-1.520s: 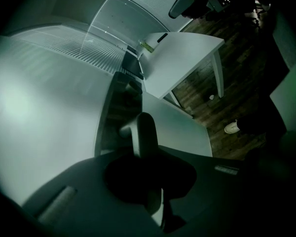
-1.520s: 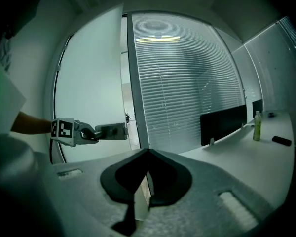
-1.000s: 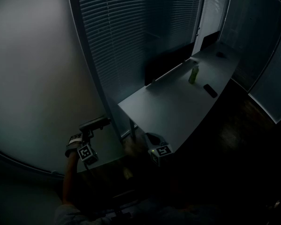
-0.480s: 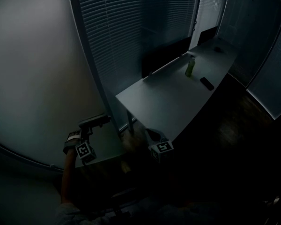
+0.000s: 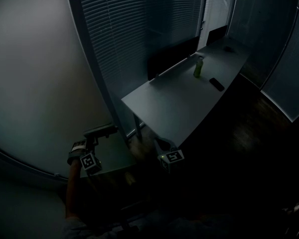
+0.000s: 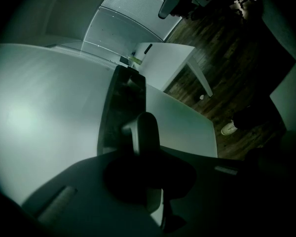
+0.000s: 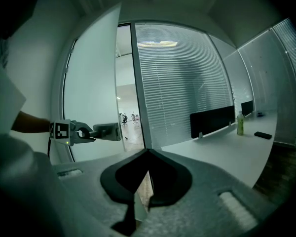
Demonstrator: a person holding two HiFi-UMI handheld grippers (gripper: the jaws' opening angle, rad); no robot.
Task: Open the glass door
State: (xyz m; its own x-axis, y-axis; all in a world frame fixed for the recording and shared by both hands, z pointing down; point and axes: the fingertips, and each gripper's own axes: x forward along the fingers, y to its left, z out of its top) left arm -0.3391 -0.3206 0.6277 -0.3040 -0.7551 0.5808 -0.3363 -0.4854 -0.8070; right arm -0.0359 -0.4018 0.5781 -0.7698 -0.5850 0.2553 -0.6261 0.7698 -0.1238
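- At near left, frosted glass door is standing ajar, left gripper clamping its handle.
- Right gripper is hovering, jaws together and empty; desk is standing far right.

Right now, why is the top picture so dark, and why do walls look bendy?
Head view: the room is dim, the floor nearly black, only the glass door pale. Right gripper view: brighter, its blinds bowed by the wide lens. Left gripper view: black corners, the door handle soft up close.

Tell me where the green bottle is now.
Head view, upper right: the green bottle stands on the long table, between the dark divider panel and a flat black object.
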